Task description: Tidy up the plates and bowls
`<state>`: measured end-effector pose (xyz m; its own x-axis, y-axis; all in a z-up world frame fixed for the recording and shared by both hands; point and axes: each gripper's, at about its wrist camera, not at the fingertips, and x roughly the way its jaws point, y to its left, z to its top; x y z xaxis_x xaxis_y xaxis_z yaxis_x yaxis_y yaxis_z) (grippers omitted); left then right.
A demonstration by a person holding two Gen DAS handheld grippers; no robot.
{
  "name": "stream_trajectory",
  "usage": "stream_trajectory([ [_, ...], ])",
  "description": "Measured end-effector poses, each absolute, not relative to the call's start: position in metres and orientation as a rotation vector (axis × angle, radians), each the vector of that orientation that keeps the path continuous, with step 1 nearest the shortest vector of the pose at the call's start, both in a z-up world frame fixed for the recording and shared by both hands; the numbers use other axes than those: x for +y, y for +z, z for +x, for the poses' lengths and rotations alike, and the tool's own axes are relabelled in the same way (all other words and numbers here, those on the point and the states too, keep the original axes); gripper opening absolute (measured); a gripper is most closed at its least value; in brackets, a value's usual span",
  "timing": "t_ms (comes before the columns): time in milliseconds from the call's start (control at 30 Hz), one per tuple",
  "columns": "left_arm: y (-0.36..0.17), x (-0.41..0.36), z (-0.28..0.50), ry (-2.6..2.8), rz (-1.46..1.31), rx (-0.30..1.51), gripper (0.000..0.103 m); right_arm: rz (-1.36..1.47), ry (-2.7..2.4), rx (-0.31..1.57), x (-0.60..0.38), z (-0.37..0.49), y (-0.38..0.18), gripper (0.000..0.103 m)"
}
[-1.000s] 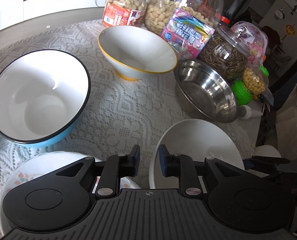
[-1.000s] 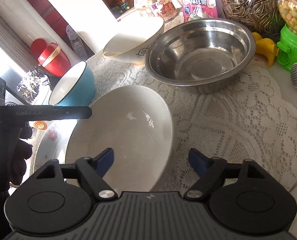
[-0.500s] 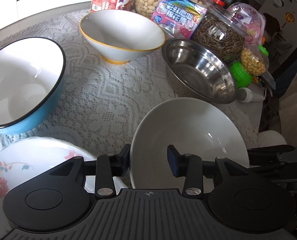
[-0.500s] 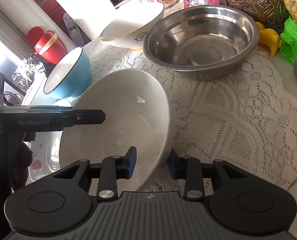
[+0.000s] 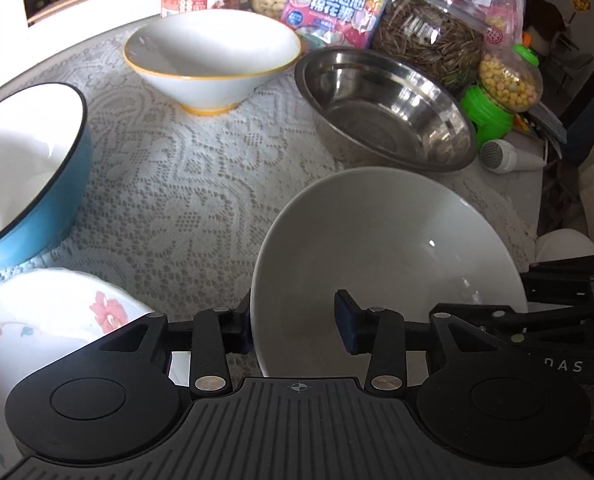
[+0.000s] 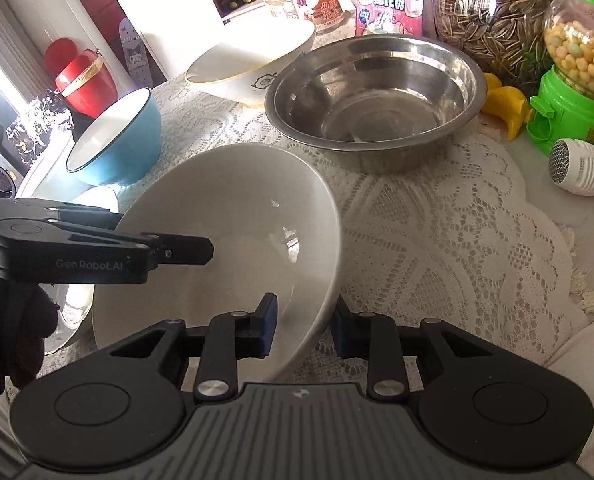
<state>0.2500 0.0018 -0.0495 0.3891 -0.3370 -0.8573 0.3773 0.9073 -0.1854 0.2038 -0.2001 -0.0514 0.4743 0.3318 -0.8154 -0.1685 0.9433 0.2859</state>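
A plain white bowl [image 5: 389, 252] [image 6: 233, 240] is tilted, its near edge off the lace cloth. My right gripper [image 6: 303, 330] is shut on the white bowl's near right rim. My left gripper [image 5: 295, 326] is open, its jaws straddling the bowl's left rim, one finger outside, one inside; it also shows in the right wrist view [image 6: 181, 250]. A floral plate [image 5: 45, 316] lies near left. A blue bowl [image 5: 25, 168], a yellow-rimmed white bowl [image 5: 213, 56] and a steel bowl [image 5: 385, 108] [image 6: 377, 92] stand further back.
Snack jars, a pink packet [image 5: 333, 4], a sunflower-seed jar [image 6: 493, 12] and a green candy dispenser [image 6: 573, 72] line the table's far edge. A white handheld device [image 6: 581, 168] lies at right. A red pot [image 6: 83, 76] stands beyond the table at left.
My right gripper has shut on the white bowl's rim and tipped it up. My left gripper has opened wider and moved right until it straddles the bowl's left rim.
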Motion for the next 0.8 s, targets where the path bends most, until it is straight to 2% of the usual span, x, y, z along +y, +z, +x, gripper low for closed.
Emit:
stream_trajectory([
  [300, -0.048, -0.002, 0.246, -0.476, -0.004, 1.125, 0.046, 0.179, 0.284, 1.034, -0.21, 0.204, -0.044, 0.027],
  [800, -0.046, -0.027, 0.238, -0.53, 0.058, 1.103, 0.047, 0.172, 0.219, 1.018, -0.228, 0.197, -0.043, 0.027],
])
